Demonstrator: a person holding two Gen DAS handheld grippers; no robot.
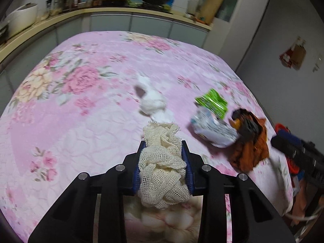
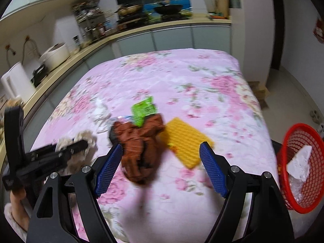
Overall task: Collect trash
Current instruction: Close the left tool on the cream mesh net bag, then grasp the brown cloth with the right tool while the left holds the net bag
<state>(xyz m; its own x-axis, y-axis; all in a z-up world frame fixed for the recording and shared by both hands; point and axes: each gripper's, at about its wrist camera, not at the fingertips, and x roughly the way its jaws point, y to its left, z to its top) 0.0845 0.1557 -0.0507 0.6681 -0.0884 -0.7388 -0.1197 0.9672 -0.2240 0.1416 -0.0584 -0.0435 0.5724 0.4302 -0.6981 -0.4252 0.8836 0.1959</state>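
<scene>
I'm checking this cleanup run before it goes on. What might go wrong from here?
1. The mesh rag bulges out past the left gripper fingers, so a loose end may snag or slip out on the way to the red basket.
2. The right gripper is open over the brown wrapper, with the yellow sponge close beside it; closing may catch both.

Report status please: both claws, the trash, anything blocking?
Left claw shut on cream mesh rag. Right claw open, above brown wrapper. Red basket at right, crumpled paper inside. Nothing blocking.
</scene>
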